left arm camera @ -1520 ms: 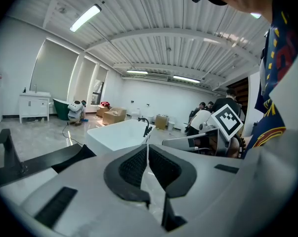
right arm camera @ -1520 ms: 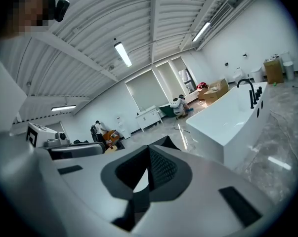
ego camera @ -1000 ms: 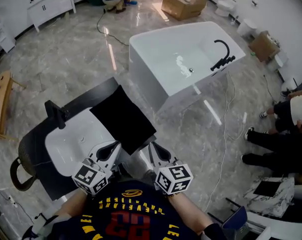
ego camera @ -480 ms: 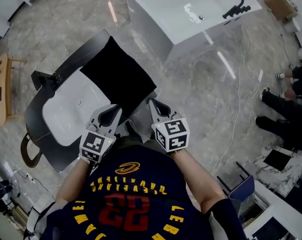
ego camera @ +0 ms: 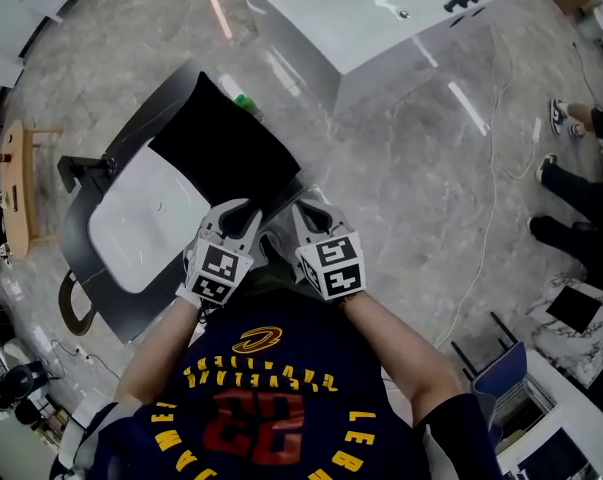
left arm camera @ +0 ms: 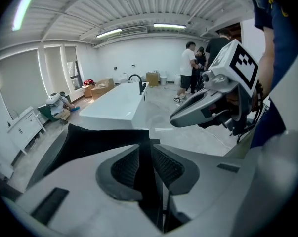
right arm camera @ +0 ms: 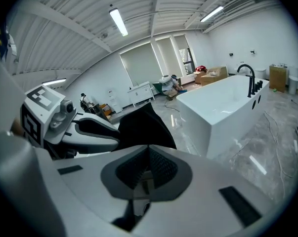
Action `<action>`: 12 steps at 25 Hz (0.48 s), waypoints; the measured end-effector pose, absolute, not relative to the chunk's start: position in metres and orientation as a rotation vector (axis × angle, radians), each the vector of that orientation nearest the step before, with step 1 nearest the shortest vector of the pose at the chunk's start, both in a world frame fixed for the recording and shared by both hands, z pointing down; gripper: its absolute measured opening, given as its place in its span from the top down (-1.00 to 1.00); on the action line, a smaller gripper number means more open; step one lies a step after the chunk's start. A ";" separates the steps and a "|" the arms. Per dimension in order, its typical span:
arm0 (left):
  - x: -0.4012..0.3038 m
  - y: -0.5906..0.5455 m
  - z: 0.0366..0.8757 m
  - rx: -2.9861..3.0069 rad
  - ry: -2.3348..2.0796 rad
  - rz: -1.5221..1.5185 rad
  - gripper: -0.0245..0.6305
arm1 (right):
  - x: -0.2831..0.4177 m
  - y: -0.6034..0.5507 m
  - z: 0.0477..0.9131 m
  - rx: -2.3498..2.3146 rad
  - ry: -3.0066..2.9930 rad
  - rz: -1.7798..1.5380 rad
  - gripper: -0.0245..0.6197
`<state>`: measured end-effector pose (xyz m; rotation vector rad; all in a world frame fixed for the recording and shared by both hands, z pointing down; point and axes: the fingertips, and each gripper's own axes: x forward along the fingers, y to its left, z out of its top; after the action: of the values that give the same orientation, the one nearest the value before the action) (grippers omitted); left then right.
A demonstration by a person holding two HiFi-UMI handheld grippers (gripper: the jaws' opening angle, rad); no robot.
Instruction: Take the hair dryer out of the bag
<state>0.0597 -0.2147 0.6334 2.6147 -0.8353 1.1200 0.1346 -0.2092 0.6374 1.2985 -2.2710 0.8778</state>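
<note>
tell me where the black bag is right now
The black bag lies left of centre in the head view, on the dark counter just right of the white sink, with the white bathtub on the floor beyond it.

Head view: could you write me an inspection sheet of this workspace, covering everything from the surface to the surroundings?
Surface: dark countertop with a white basin and black faucet.
Job's things: black bag lies on the countertop beside the basin; hair dryer not seen.
Clutter: a green item beyond the bag.
Tools: left tool jaws apart, just been opening, black bag showing in the gap; right tool shut.
Cables: white cable on the floor at right.
Surroundings: white bathtub, bystanders' legs, wooden stool.
</note>
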 end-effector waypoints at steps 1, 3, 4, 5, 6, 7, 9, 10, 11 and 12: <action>0.061 -0.214 0.637 2.615 -0.839 1.139 0.70 | 0.136 -0.208 0.638 1.294 -2.275 0.883 0.90; 0.059 -0.211 0.645 2.603 -0.831 1.181 0.63 | 0.137 -0.204 0.641 1.287 -2.278 0.899 0.90; 0.058 -0.208 0.651 2.587 -0.822 1.204 0.61 | 0.137 -0.202 0.642 1.285 -2.276 0.908 0.90; 0.056 -0.205 0.656 2.569 -0.811 1.227 0.60 | 0.137 -0.200 0.644 1.283 -2.274 0.917 0.90; 0.054 -0.203 0.661 2.551 -0.801 1.253 0.59 | 0.138 -0.199 0.645 1.280 -2.271 0.924 0.90; 0.051 -0.202 0.666 2.536 -0.789 1.279 0.59 | 0.137 -0.198 0.646 1.278 -2.269 0.929 0.90; 0.047 -0.200 0.675 2.510 -0.766 1.323 0.60 | 0.136 -0.196 0.647 1.269 -2.268 0.930 0.90; 0.045 -0.199 0.678 2.498 -0.759 1.341 0.59 | 0.135 -0.195 0.647 1.262 -2.269 0.928 0.90; 0.043 -0.199 0.680 2.487 -0.756 1.356 0.59 | 0.134 -0.194 0.647 1.255 -2.269 0.925 0.90; 0.042 -0.198 0.682 2.476 -0.754 1.369 0.60 | 0.133 -0.193 0.647 1.247 -2.268 0.921 0.90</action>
<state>0.0417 -0.1981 0.6825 2.4758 -0.7544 1.3686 0.1328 -0.1928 0.6469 1.2470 -2.2685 0.9212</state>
